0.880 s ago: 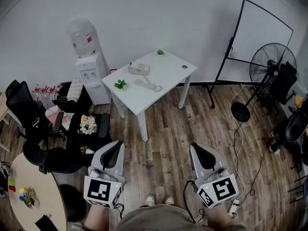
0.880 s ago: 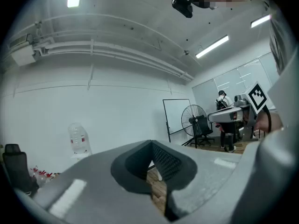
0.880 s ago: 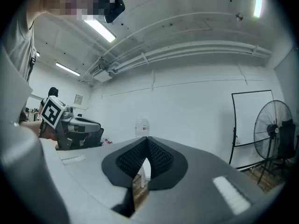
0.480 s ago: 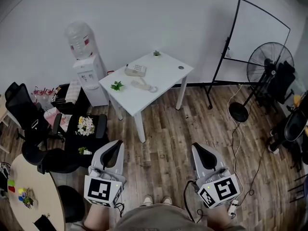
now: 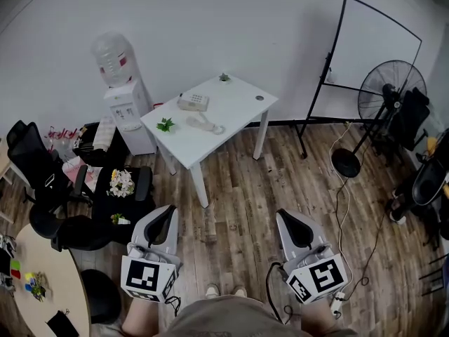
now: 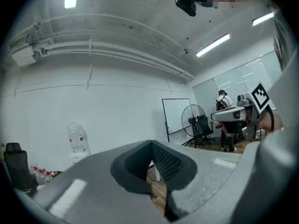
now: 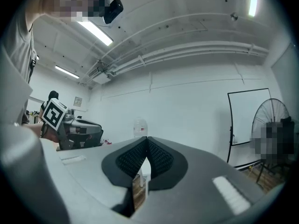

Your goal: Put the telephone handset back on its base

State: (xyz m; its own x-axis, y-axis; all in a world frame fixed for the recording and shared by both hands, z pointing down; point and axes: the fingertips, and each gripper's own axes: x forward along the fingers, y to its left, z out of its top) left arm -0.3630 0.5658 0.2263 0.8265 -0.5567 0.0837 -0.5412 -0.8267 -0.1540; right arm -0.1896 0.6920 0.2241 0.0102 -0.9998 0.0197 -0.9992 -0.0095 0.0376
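Observation:
A white table (image 5: pixel 238 111) stands near the far wall. On it sits the cream telephone base (image 5: pixel 191 102), and the handset (image 5: pixel 202 125) lies off the base, just in front of it, joined by a cord. My left gripper (image 5: pixel 163 216) and right gripper (image 5: pixel 293 220) are held low, close to the person's body and far from the table. Both are shut with nothing between the jaws. In the left gripper view (image 6: pixel 150 146) and the right gripper view (image 7: pixel 147 141) the jaw tips meet and point toward the far wall.
A small green plant (image 5: pixel 165 124) lies on the table's left part. A water dispenser (image 5: pixel 125 104) stands left of the table, black office chairs (image 5: pixel 42 170) further left. A whiteboard (image 5: pixel 372 55), a floor fan (image 5: pixel 382 100) and floor cables (image 5: pixel 345 202) are to the right.
The view has shifted slightly: the table and phone sit a little further left and higher in the picture. Both grippers stay low and shut.

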